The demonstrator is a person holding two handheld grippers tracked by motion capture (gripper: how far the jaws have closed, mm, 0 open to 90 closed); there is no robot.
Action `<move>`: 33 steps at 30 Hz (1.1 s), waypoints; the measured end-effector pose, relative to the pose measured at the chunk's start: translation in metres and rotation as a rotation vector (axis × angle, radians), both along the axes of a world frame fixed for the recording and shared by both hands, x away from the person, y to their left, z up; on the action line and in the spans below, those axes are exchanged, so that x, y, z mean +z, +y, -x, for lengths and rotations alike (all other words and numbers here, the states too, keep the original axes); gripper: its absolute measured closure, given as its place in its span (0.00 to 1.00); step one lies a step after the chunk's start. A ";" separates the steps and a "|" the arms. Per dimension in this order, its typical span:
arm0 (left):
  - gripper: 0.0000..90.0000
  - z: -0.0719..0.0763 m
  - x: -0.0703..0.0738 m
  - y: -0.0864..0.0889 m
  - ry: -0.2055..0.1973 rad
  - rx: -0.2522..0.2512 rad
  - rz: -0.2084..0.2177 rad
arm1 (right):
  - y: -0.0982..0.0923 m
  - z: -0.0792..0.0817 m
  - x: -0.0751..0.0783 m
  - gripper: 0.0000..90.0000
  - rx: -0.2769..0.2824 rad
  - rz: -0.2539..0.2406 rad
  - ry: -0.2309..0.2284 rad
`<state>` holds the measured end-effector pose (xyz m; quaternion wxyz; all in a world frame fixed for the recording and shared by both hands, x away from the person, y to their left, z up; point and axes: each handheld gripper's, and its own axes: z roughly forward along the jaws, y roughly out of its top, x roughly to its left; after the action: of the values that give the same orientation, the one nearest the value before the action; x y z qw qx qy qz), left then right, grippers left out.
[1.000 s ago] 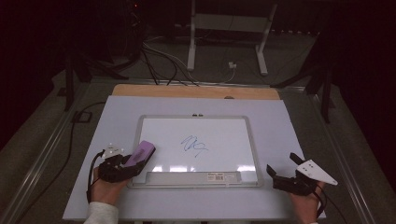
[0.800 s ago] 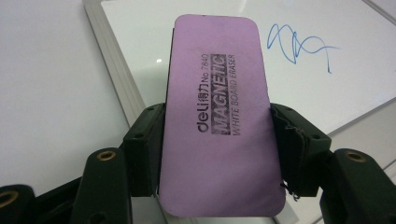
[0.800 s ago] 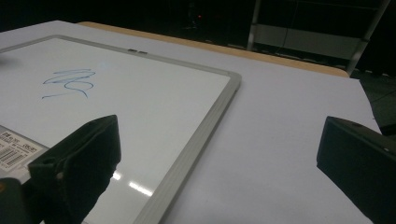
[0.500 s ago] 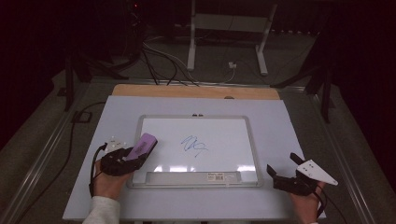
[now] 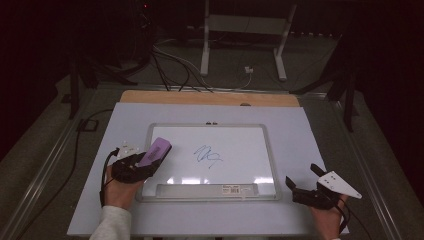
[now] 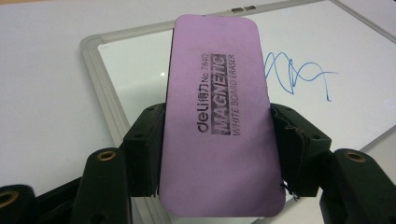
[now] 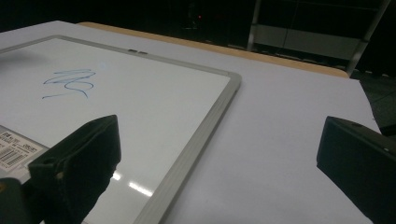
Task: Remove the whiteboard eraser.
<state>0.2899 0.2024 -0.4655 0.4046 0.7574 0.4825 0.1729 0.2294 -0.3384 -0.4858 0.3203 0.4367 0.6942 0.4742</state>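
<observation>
Left gripper (image 5: 150, 161): jaws closed against the two long edges of a purple eraser (image 6: 218, 116), firmly clamped. The printed face reads "MAGNETIC WHITE BOARD ERASER". In the high view the eraser (image 5: 155, 151) sits over the left edge of the whiteboard (image 5: 250, 145); whether it touches the board surface or is held just above it cannot be determined from these angles.

Whiteboard: lies flat on the desk (image 5: 310, 130), grey frame, label strip along the near edge. A blue scribble (image 5: 207, 156) sits near its centre, to the right of the eraser and apart from it. The scribble appears intact.

Right gripper (image 5: 306, 181): jaws spread wide, nothing between them. It sits at the desk's near right corner, just off the whiteboard's lower right corner, over bare desk surface.
</observation>
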 end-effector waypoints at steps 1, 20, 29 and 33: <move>0.46 -0.001 0.000 -0.001 -0.002 -0.003 -0.001 | 0.000 0.000 0.000 0.00 0.000 0.000 -0.001; 0.46 -0.017 0.003 -0.021 -0.036 -0.041 0.000 | 0.000 0.000 0.000 0.00 0.000 0.001 0.000; 0.46 -0.027 0.002 -0.035 -0.045 -0.068 -0.004 | -0.001 0.000 0.000 0.00 0.000 0.001 0.000; 0.46 -0.031 0.001 -0.041 -0.049 -0.079 0.001 | -0.001 0.000 0.000 0.00 0.000 0.002 0.001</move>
<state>0.3208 0.1613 -0.4648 0.4232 0.7710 0.4425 0.1751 0.2296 -0.3392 -0.4859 0.3204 0.4368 0.6946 0.4734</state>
